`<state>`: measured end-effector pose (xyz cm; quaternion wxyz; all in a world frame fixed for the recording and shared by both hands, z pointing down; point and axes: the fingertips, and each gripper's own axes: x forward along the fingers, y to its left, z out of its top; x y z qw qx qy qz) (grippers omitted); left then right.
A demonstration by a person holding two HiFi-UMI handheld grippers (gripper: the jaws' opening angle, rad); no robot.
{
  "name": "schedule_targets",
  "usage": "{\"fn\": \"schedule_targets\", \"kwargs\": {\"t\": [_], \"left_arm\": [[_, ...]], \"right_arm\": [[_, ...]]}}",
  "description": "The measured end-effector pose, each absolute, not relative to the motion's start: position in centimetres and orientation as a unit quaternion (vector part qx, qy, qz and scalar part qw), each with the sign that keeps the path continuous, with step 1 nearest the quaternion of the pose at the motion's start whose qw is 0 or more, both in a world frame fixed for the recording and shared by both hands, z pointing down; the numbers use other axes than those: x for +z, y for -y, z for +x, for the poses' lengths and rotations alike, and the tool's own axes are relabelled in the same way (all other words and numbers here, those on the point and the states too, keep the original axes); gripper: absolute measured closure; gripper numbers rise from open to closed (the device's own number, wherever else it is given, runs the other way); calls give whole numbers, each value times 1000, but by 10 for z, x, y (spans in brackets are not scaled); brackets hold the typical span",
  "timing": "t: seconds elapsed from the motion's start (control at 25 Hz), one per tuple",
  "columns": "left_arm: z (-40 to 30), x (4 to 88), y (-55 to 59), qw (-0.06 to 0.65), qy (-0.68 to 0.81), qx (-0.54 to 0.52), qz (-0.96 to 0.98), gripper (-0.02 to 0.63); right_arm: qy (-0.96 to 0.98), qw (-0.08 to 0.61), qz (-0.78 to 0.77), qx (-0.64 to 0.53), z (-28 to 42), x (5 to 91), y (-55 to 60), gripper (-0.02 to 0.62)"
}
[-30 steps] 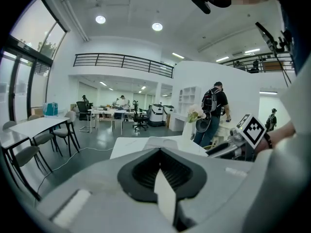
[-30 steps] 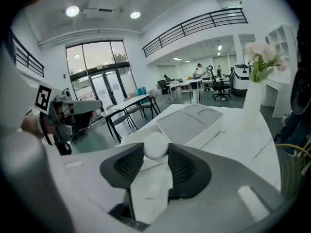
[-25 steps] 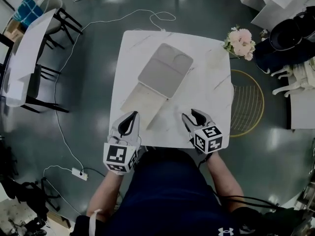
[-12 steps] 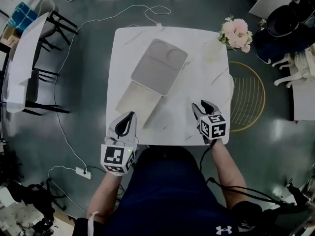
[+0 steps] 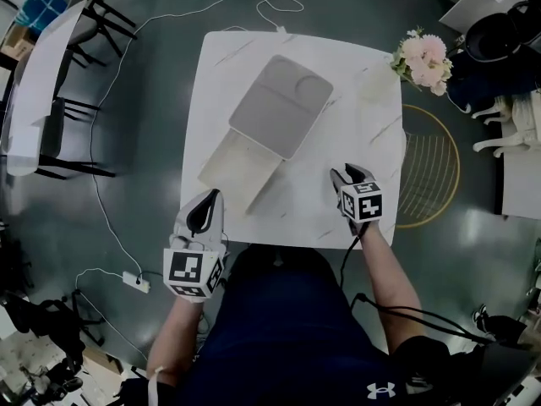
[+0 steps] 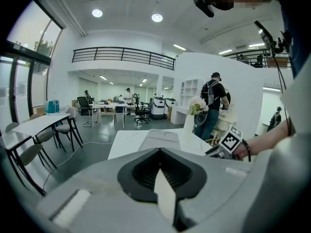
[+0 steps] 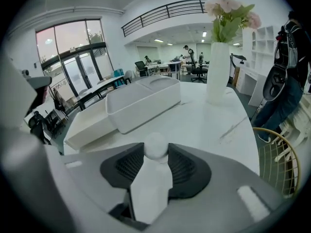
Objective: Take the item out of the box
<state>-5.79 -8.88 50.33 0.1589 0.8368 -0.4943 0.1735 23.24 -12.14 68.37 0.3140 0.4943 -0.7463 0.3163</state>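
**Item Held in Right Gripper: Grip Control and Clearances**

**Head view.** The box lies diagonally at mid-table, with a flat cream part at its near end. Your right gripper is over the near right of the table, well apart from the box. Your left gripper is at the near left edge. Judged from this, the extraction is done and only a set-down is left. Use the bare marble between the box and the right edge. Avoid the far right corner, where the vase of flowers stands. Stay inside the right edge too, because a gold wire frame stands on the floor beyond it.

**Left gripper view.** The left gripper has its jaws drawn together with nothing between them. Park it at the near edge, clear of the right gripper's path.

**Right gripper view.** The item, a small white piece with a round head, is clamped in the right gripper. The jaws stand partway apart and press on its body, and its head sits proud of the tips. Lower it upright and do not loosen the clamp until its base rests on the marble. The narrow body will likely topple if released tilted.
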Motion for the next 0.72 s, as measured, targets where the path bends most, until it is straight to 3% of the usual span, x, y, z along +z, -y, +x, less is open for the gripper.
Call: {"fn": "schedule_targets", "kwargs": {"t": [0.32, 0.56, 0.72], "left_arm": [[-70, 505, 87, 166, 509, 166, 828, 604], [-67, 500, 87, 161, 504, 162, 833, 604], [-68, 494, 89, 151, 504, 157, 836, 604]], "right_arm": [[740, 343, 478, 327, 226, 696, 121, 422], [739, 319, 501, 319, 231, 681, 125, 358], [753, 294, 513, 288, 233, 656, 132, 354]]}}
